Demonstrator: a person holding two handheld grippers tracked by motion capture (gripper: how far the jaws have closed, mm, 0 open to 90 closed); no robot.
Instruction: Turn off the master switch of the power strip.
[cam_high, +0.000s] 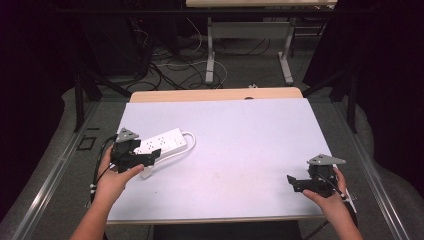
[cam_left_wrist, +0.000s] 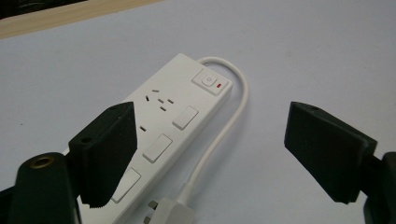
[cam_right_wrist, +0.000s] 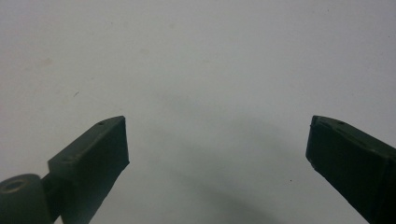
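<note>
Table (cam_high: 240, 145) brightly lit from overhead, surroundings black; right gripper view soft, a faint shadow pooling between the near jaws.

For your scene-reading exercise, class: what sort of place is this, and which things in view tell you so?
Probably a lab or workshop set up for recording. A plain white work table stands ringed by dark curtains, loose cables trail over the floor behind it, and a person holds a camera-fitted left gripper over a power strip.

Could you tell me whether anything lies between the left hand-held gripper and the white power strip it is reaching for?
Nothing visible does. The left hand-held gripper hovers right over the power strip with its jaws open; between them lie just the strip's own cord and plug, on the bare white table.
</note>
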